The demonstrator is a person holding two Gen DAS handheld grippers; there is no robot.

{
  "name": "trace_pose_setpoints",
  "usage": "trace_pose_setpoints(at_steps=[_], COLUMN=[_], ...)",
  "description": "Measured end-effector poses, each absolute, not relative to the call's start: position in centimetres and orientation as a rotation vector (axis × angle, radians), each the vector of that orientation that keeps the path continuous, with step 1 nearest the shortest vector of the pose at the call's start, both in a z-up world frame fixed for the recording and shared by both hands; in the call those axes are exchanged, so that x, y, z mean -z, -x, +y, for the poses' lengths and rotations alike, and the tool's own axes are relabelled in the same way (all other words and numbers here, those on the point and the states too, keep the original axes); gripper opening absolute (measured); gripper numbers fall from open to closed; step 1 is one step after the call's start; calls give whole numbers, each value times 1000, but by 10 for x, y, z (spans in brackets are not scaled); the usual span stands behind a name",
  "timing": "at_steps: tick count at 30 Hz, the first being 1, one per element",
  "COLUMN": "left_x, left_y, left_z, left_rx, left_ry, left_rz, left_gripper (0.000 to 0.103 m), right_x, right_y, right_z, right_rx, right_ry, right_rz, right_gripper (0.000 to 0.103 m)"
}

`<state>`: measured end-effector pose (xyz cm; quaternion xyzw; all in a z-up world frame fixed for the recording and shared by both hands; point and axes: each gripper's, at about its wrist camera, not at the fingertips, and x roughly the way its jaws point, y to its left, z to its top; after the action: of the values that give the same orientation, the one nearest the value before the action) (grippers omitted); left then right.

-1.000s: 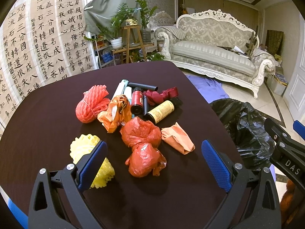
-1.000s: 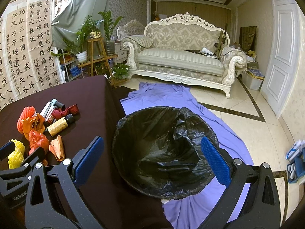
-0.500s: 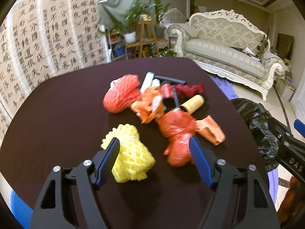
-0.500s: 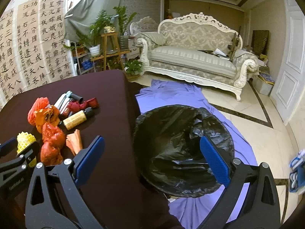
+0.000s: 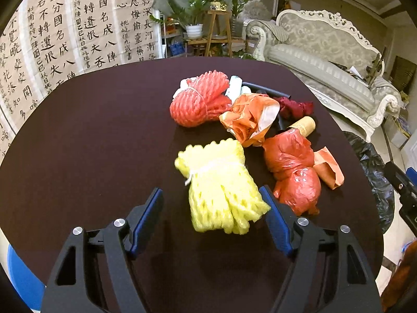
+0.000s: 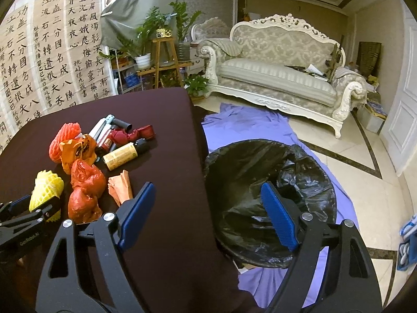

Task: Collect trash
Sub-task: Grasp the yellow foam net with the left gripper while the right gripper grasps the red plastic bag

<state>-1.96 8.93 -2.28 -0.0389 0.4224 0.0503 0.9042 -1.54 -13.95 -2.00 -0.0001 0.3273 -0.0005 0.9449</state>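
A pile of trash lies on the dark round table (image 5: 91,135): a yellow foam net (image 5: 221,187), a red foam net (image 5: 200,101), an orange bag (image 5: 247,120), a red plastic bag (image 5: 292,169), an orange paper scrap (image 5: 328,167) and a brown bottle (image 6: 121,155). My left gripper (image 5: 212,219) is open, its blue pads on either side of the yellow net's near end. My right gripper (image 6: 207,216) is open and empty, above the table's edge and the black-lined bin (image 6: 268,198).
The bin stands on a purple sheet (image 6: 250,122) on the tiled floor right of the table. A white sofa (image 6: 281,78) and a plant stand (image 6: 161,60) are behind. Calligraphy sheets (image 5: 65,31) hang at left.
My left gripper has moved left and forward onto the yellow foam net and narrowed around it. My right gripper has shifted left, so the bin now lies more to its right.
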Motion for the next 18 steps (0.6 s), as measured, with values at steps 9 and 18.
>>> trace_pose_setpoints(at_steps=[9, 18], left_x=[22, 23], left_y=[10, 14], left_z=[93, 110], left_rx=[-94, -83], left_ry=[76, 48], left_rz=[869, 866], left_gripper=[71, 47], right_x=[20, 17], right_y=[13, 12], right_z=[-129, -102], right_rx=[-37, -104], right_ry=[6, 33], right_rz=[678, 678], right_gripper=[81, 81])
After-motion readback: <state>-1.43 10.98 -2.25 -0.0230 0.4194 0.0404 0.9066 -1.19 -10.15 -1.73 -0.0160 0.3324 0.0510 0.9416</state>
